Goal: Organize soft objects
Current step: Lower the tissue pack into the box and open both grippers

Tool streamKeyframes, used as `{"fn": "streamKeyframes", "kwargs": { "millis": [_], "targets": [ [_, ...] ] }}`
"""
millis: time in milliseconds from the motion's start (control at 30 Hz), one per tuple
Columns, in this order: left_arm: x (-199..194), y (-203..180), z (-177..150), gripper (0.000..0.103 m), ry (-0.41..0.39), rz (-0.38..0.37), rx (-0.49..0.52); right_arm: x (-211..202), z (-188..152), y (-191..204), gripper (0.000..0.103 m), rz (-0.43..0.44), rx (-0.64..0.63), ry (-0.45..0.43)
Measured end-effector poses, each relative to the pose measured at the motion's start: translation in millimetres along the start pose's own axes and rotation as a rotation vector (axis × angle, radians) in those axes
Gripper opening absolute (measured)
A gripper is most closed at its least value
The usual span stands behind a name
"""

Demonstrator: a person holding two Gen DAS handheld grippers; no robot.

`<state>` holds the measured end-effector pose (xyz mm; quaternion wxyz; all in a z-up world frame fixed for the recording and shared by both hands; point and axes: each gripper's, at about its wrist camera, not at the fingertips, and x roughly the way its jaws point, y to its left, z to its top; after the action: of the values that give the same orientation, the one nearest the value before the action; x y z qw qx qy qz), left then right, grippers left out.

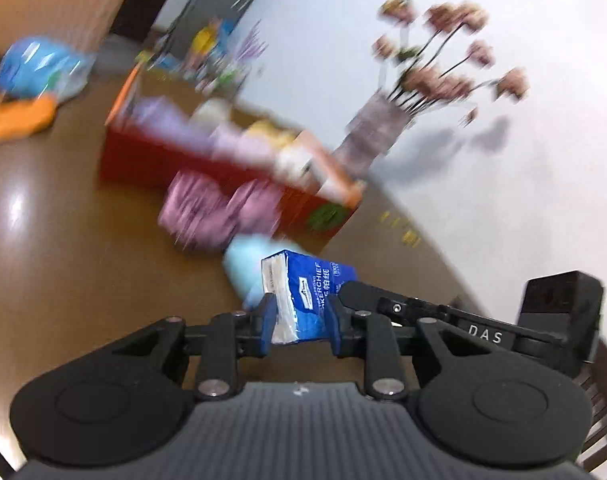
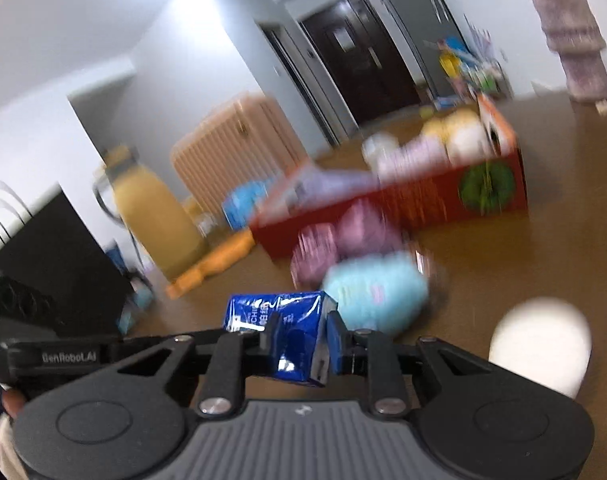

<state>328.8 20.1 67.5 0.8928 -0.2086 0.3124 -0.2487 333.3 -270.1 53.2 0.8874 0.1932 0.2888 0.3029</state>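
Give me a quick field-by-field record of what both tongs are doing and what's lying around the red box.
left tongs: shut on blue tissue pack
right tongs: shut on the same blue tissue pack
red box: open, holding pale soft items
in front of box: purple soft item, light blue soft item
surface: brown table
near wall: vase of flowers
image quality: background blurred
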Motion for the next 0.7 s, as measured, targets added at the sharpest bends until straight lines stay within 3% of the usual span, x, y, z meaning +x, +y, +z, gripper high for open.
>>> {"fn": "streamKeyframes", "kwargs": {
  "millis": [67,167,333,467,700],
  "targets": [
    [13.6,-9.0,35.5,0.026,-0.038,-0.026,0.033,-1.6,34.2,-3.4,0.022,0.000,-0.036,-0.047],
    [59.7,-15.6,91.7,0.026,-0.049,-0.043,0.060,11.7,87.0,-12.1,0.022,-0.075,-0.112,-0.089],
    [163.4,-1.5,146.5,0.026,0.075,0.013,0.004,71.5,153.6,-66.2,0.022,-0.201,-0.066,0.005],
    [215.0,20.0,144.8,0.026,0.191,0.009,-0.069,105.5,165.9,-95.1,0.023,-0.329,-0.057,0.089],
    [235.4,19.7,125.2,0.031,0.245,0.031,-0.036,117.9,148.4,-96.9,0.029,-0.459,-0.139,0.135]
  ]
}}
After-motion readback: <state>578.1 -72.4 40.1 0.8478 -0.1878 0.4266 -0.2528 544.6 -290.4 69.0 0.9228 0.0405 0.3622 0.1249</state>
